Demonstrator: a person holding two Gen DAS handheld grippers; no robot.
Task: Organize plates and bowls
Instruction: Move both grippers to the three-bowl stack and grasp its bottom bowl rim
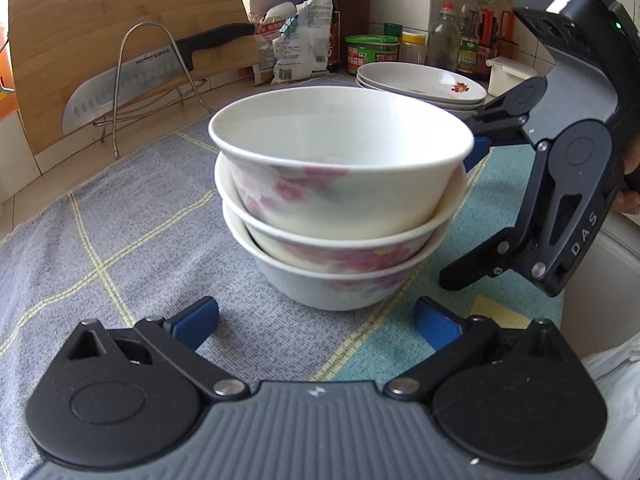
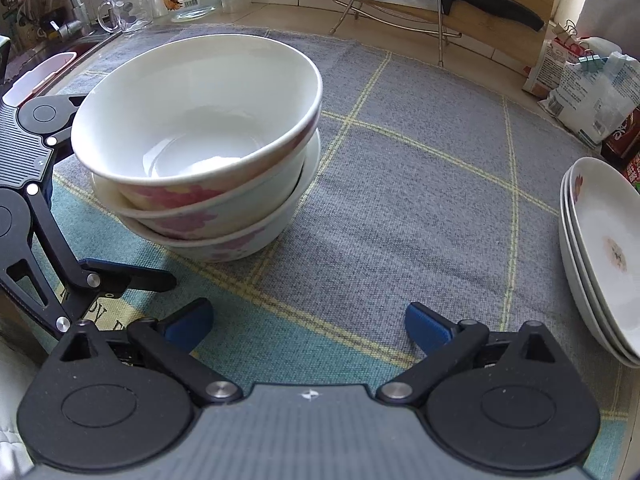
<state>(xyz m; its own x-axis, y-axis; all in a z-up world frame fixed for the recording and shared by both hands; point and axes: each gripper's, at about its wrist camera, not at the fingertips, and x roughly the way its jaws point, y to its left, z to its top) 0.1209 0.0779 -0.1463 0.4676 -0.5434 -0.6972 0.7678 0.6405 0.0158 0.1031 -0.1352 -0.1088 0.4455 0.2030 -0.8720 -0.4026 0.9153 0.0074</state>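
Three bowls (image 1: 340,200) stand stacked on the cloth (image 1: 132,240), plates (image 2: 600,260) and a knife (image 1: 132,76) behind; left gripper (image 1: 316,324) and right gripper (image 2: 308,322) are both spread, holding nothing.

Three bowls (image 1: 340,200), nested, on cloth (image 1: 140,232) mid-worktop; three stacked plates (image 1: 424,84) behind toward back edge; knife (image 1: 132,80) on rack (image 1: 156,92) at back.
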